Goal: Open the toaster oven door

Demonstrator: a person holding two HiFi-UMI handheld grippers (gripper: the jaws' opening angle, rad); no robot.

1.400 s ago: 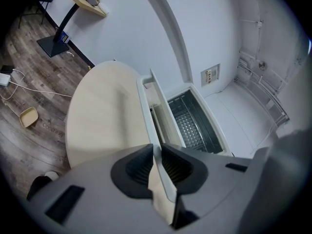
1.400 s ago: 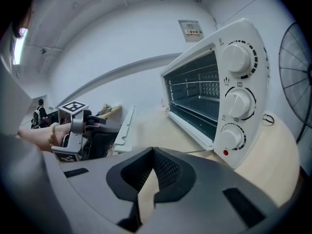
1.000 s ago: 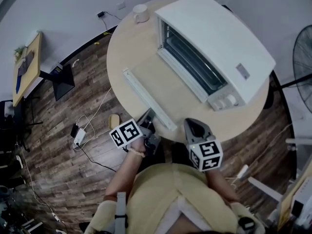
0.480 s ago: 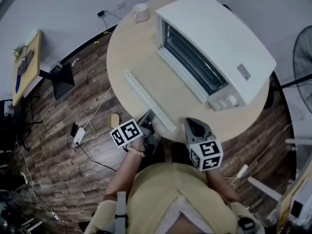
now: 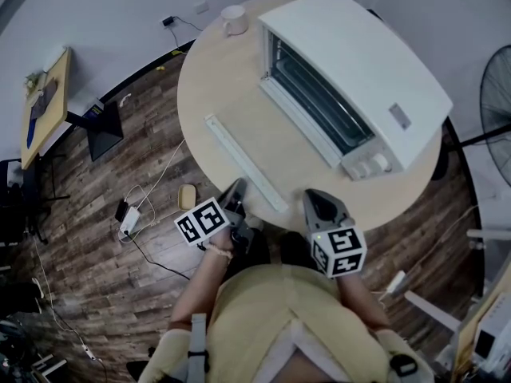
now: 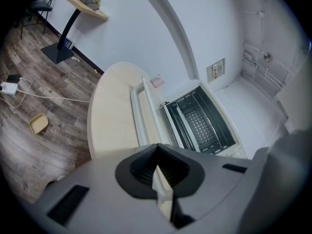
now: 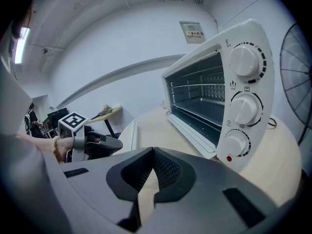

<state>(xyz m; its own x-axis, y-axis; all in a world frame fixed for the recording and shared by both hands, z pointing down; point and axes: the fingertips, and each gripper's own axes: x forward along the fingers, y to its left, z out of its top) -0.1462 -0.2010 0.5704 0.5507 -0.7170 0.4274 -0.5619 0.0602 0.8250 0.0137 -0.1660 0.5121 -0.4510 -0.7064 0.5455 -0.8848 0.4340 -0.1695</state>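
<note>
The white toaster oven [image 5: 351,70] stands on the round beige table [image 5: 207,78] with its door [image 5: 275,146] folded down flat on the tabletop. The door's white handle bar [image 5: 239,159] lies nearest me. In the left gripper view the oven's cavity with its wire rack [image 6: 200,123] is open to sight. My left gripper [image 5: 234,191] is shut on nothing and hovers at the table's near edge, just short of the handle's near end. The right gripper [image 5: 314,201] is also shut and empty, near the table edge in front of the oven's three knobs [image 7: 245,108].
A white cup [image 5: 233,20] sits at the table's far edge behind the oven. A standing fan [image 5: 497,94] is at the right. On the wooden floor to the left lie cables, a power strip [image 5: 128,220] and a small dish [image 5: 187,196], and a side table [image 5: 44,106] stands beyond them.
My left gripper has shifted slightly to the left and rolled a little. The right gripper, the oven and its open door are as before.
</note>
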